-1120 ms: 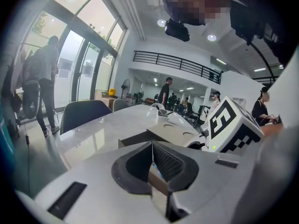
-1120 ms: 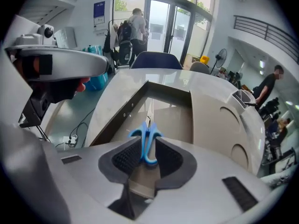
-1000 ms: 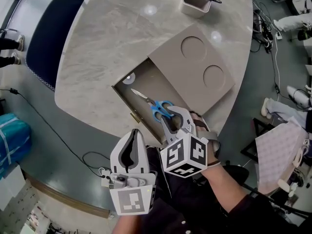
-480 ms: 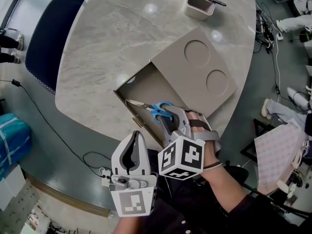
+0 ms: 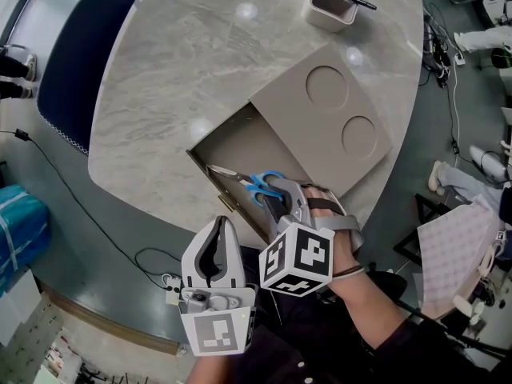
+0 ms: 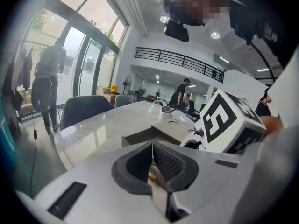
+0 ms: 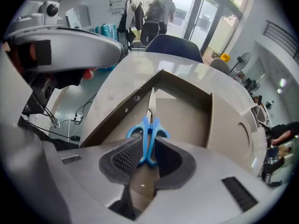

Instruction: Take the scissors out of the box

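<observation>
Scissors (image 5: 253, 184) lay in the box (image 5: 240, 138) at the near edge of the bench (image 5: 184, 62). The right tool (image 5: 282, 201) had just been closing and was apparently pinching their handles, ready to lift. The left tool (image 5: 216, 226) sat pressed together.

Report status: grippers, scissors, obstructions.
Right gripper jaws just closing on the scissors, at the handles. Left gripper shut, empty. Blades inside the box, not yet out. Nothing blocking.
</observation>
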### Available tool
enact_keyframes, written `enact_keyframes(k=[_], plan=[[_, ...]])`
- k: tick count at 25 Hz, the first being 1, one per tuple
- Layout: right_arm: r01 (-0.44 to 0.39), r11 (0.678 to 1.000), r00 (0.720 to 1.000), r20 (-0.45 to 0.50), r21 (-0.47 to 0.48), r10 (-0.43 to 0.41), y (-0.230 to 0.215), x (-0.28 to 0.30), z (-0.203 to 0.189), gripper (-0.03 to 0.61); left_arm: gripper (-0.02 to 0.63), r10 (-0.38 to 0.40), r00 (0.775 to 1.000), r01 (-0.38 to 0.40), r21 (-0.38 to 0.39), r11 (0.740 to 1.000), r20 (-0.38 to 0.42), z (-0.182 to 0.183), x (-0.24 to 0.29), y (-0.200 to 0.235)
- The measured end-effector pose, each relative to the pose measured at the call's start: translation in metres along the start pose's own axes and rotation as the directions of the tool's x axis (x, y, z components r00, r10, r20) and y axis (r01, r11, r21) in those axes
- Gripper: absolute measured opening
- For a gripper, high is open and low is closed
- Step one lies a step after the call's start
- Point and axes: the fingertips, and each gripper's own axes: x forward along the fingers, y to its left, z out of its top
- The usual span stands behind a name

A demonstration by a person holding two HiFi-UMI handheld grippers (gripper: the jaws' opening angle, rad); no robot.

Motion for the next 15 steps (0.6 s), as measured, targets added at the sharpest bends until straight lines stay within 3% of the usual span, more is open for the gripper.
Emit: enact_keyframes(k=[10,15], plan=[[0.043,0.998,0.999,0.027,0.042,-0.045,-0.016,-0.016,-0.001,0.072,0.017,-0.007,1.000,0.007,-0.001,1.000,0.006,0.003,-0.005,-0.004],[0.083,0.995,0.993,0.081,0.059,-0.088,-0.024,-0.040,0.005,0.072,0.017,-0.016,0.997,0.014,0.026,1.000,0.073,0.031,-0.008,-0.012]])
